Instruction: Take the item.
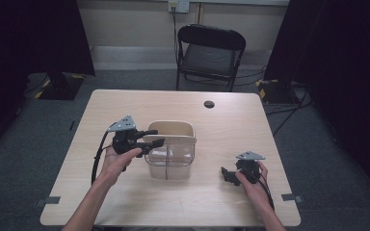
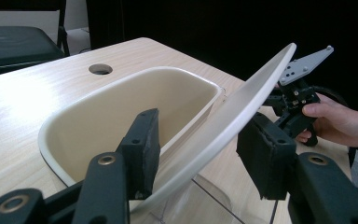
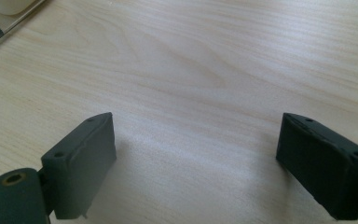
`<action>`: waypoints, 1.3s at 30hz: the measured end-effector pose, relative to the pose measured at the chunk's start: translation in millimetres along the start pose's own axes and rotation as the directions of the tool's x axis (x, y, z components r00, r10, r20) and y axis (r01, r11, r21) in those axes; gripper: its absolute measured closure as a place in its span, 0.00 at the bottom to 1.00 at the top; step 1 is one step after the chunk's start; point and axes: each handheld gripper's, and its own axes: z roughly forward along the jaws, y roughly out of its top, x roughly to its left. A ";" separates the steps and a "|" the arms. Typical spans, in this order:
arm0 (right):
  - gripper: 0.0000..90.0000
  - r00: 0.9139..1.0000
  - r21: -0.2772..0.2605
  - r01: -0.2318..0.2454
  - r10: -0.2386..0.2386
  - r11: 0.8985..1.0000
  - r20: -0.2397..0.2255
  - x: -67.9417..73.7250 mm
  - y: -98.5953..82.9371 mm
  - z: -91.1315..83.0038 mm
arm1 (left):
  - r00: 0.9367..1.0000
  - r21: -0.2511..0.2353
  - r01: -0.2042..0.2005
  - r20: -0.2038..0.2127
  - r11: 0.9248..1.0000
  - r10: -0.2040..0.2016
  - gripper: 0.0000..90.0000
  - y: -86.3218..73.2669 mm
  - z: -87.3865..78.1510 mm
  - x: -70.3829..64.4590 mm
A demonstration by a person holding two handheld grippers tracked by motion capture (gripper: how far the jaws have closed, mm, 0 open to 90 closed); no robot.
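A bin (image 1: 169,154) with a clear lower body and a cream top stands mid-table. Its cream flap lid (image 2: 251,98) is tilted up over the open cream rim (image 2: 121,81). My left gripper (image 1: 156,137) reaches in from the bin's left side. In the left gripper view its jaws stand open (image 2: 205,154) on either side of the raised lid's edge, which lies close to the left pad (image 2: 142,149). My right gripper (image 1: 225,174) sits low over bare wood to the right of the bin, open (image 3: 196,158) with nothing between its pads.
The light wood table (image 1: 125,202) has a cable hole (image 1: 209,104) at the back. A black folding chair (image 1: 211,50) stands behind it. A corner of the bin (image 3: 4,14) lies at the right gripper view's top left. Dark curtains flank both sides.
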 end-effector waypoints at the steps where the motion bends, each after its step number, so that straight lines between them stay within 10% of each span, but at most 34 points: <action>1: 0.12 1.000 0.001 -0.001 0.001 1.000 0.000 0.0 0.0 -0.1 | 1.000 0.001 0.000 0.000 1.000 0.000 0.55 0.0 0.0 -0.1; 39: 0.12 1.000 0.002 0.003 -0.003 1.000 -0.002 -0.1 0.1 0.1 | 1.000 0.006 0.001 0.002 1.000 -0.001 0.55 0.6 0.3 1.1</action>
